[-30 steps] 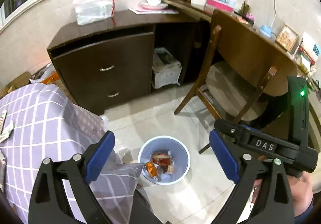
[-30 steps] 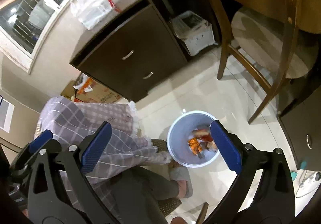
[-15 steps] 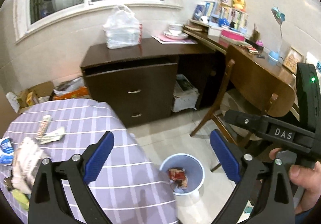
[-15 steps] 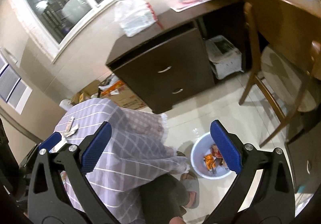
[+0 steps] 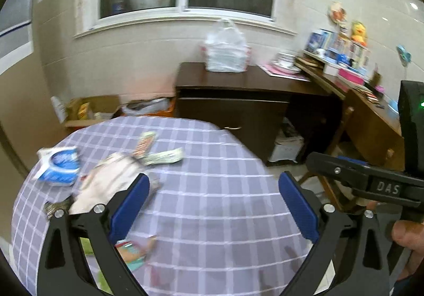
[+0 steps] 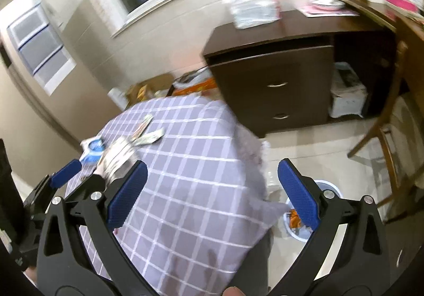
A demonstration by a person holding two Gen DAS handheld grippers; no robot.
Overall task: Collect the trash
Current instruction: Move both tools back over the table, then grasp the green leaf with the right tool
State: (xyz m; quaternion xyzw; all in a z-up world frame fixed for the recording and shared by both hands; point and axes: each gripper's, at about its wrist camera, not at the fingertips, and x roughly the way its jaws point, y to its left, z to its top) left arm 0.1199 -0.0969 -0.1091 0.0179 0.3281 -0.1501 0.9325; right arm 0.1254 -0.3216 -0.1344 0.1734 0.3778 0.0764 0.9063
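A: Lilac checked cloth covers the round table [image 5: 212, 179], and the trash lies in a cluster on its far left part: a blue-and-white round packet [image 5: 59, 166], a crumpled white paper wrapper [image 5: 111, 179], a striped snack stick wrapper [image 5: 144, 143] and a greenish flat sachet [image 5: 165, 157], the last two touching.

B: And the grippers?

A: The left gripper [image 5: 212, 203] has its jaws spread wide with nothing between them, hovering over the cloth. The right gripper [image 6: 209, 192] is equally wide and empty, above the table's right edge. The pale blue plastic bin [image 6: 331, 190] stands on the floor just past that edge, snack wrappers inside it.

B: What could go wrong?

A: Both views are smeared by motion, so a fast approach could push the light wrappers instead of pinching them. A low jaw might catch the loose cloth and drag the whole cluster. Thin wrappers may slip out on the way to the bin.

B: Room to move?

A: The middle and right of the cloth are bare, giving an easy lane. A wooden chair [image 6: 392, 115] stands near the bin, so the drop should come from the table side.
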